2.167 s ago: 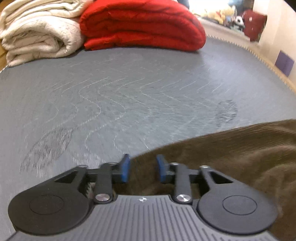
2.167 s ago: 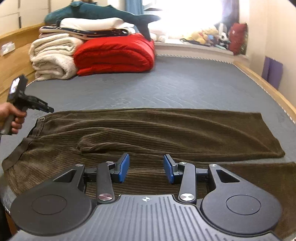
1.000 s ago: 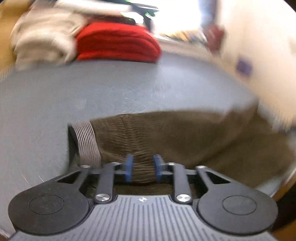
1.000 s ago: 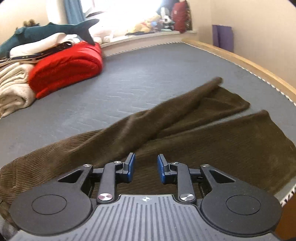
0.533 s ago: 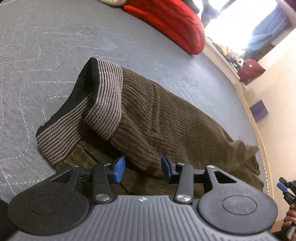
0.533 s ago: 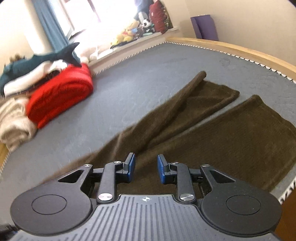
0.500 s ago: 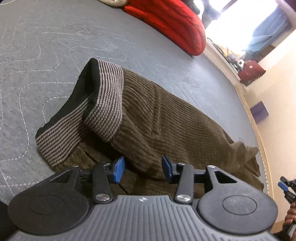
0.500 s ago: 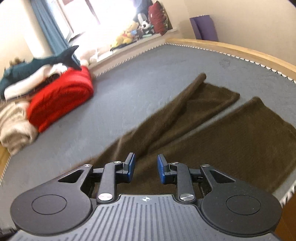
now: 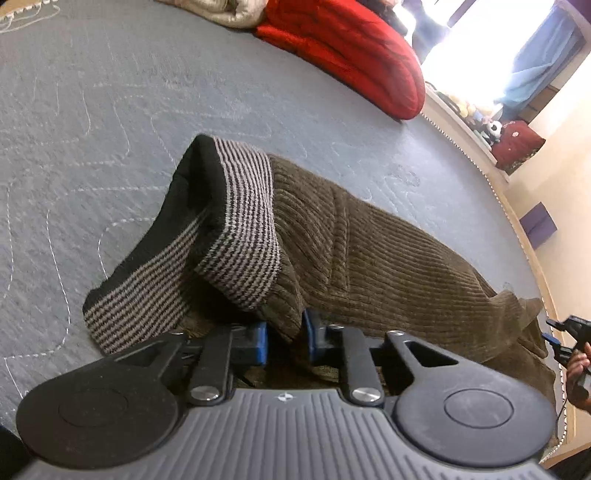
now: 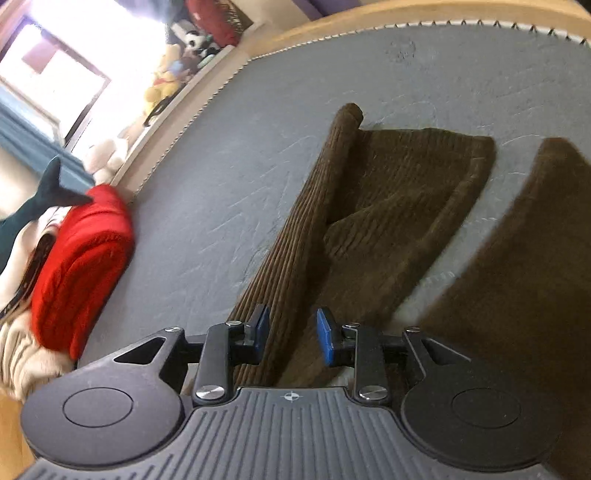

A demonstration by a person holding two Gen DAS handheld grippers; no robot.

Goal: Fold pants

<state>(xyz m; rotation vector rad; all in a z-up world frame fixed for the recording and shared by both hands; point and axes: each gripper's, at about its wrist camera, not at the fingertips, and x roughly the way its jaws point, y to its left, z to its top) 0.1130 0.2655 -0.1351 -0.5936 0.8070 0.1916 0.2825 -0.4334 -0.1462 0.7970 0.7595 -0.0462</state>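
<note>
Brown corduroy pants (image 9: 388, 258) lie on the grey mattress (image 9: 92, 110), one half lifted and folded over. The striped waistband lining (image 9: 243, 221) is turned outward. My left gripper (image 9: 284, 341) is shut on the pants' waist edge, held just above the bed. In the right wrist view the two pant legs (image 10: 399, 192) run away from me. My right gripper (image 10: 291, 332) is shut on a raised fold of the upper leg (image 10: 295, 258). The right gripper and hand also show at the far right of the left wrist view (image 9: 570, 339).
A red folded duvet (image 9: 351, 48) and cream blankets (image 10: 22, 354) are stacked at the far end of the mattress. A wooden bed frame edge (image 10: 369, 18) borders the mattress. Plush toys (image 10: 173, 66) sit on the window sill.
Both grippers have swung round and moved along with the cloth. The left jaws have closed tighter on the waist edge. The lifted leg fold now stands higher over the lower leg.
</note>
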